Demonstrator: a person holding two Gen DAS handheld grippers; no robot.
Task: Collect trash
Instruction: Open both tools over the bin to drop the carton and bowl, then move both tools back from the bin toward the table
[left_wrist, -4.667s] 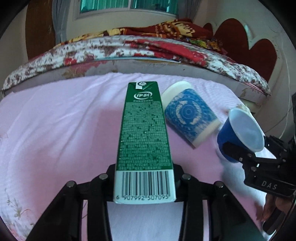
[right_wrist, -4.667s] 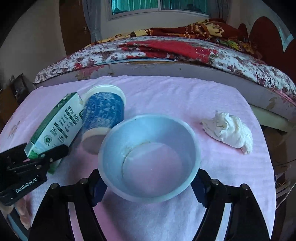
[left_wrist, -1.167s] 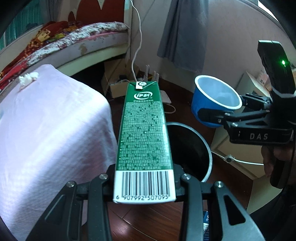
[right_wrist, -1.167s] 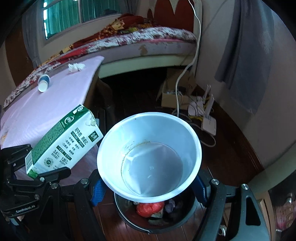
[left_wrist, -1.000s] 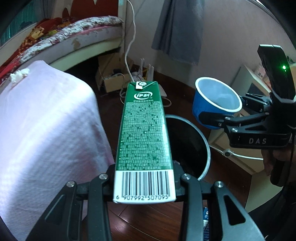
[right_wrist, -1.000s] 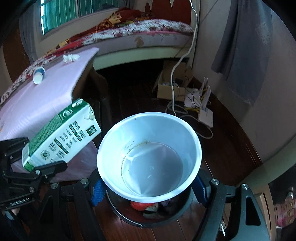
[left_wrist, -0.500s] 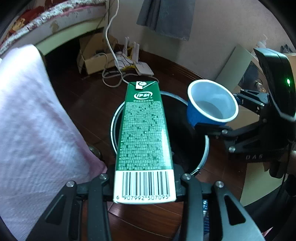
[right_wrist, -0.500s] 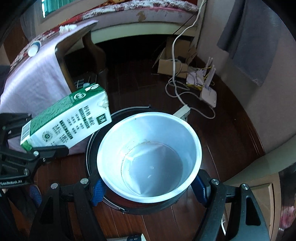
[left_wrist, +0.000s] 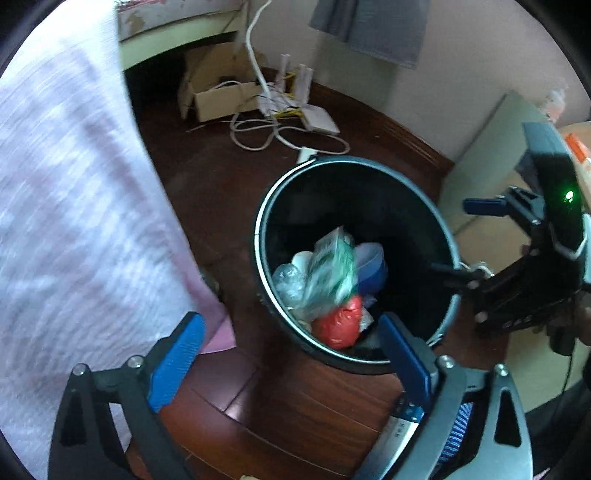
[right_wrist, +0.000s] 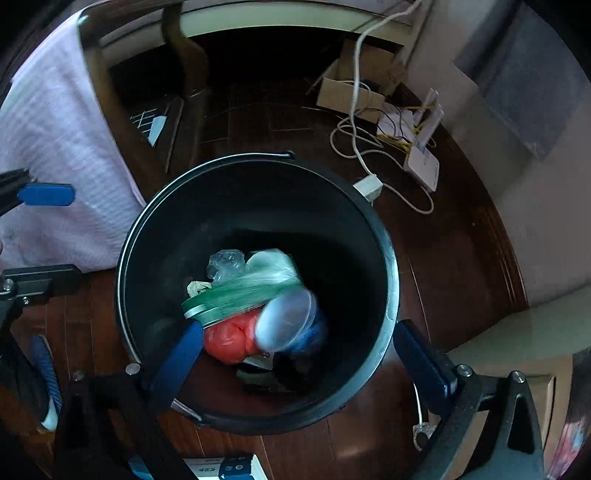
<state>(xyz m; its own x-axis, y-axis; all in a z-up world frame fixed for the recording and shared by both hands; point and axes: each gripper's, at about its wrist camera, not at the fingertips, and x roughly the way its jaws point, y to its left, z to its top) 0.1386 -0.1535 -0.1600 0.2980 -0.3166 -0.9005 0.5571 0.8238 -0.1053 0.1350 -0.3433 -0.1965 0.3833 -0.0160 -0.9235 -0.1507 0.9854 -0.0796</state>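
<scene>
Both grippers are hanging over the black trash bin (right_wrist: 384, 236) and their jaws are spreading apart, with nothing between the pads. The left gripper (left_wrist: 291, 354) is pointing down at the near side of the bin's rim, one blue pad over the wooden floor (left_wrist: 207, 192) beside it and the other over the rim itself. The right gripper (right_wrist: 299, 354) is straddling the bin's near wall, one pad inside the opening, the other just outside.

The green milk carton (right_wrist: 240, 295) and the blue cup (right_wrist: 288, 325) are dropping inside the bin (both are smeared by motion), arriving on top of the red bag (right_wrist: 229, 339) and the clear plastic already lying at the bottom. So the trash is sitting within the bin's walls, not on the floor around it.

From here the likely risks are small: the cup may be bouncing off the carton and tipping out any leftover liquid, and the right gripper's inner pad is sitting low enough that pulling away sideways could knock the bin's rim and shift it towards the pink cloth (right_wrist: 62, 140) hanging beside it. Lifting straight up looks safer.
</scene>
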